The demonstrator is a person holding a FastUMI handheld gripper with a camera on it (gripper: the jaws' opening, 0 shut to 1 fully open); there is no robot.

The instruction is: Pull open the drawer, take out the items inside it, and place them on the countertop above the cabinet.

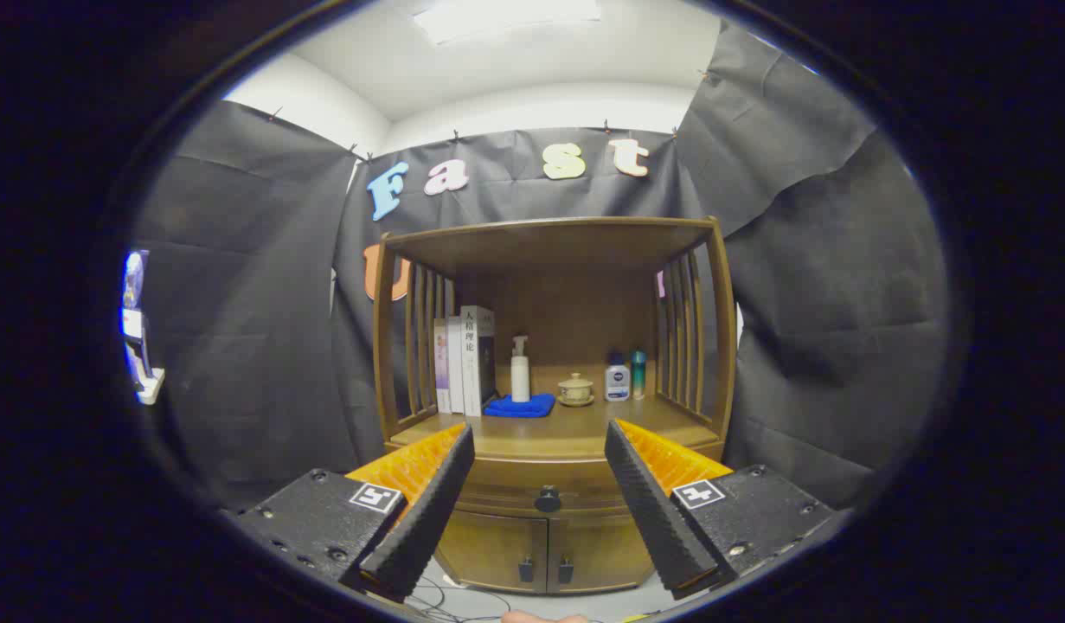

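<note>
In the gripper view, the gripper (539,510) is held with jaws spread wide, nothing between them. The closed drawer (545,484) lies beyond them under the worktop (575,424); its small dark knob (548,499) is probably rigid, best pinched squarely. The worktop carries books (465,362), a blue cloth (520,406) and bottles.

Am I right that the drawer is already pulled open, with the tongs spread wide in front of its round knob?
Not quite: the gripper view shows the drawer closed, flush with the cabinet front. The tongs are indeed spread wide in front of its round knob.
</note>
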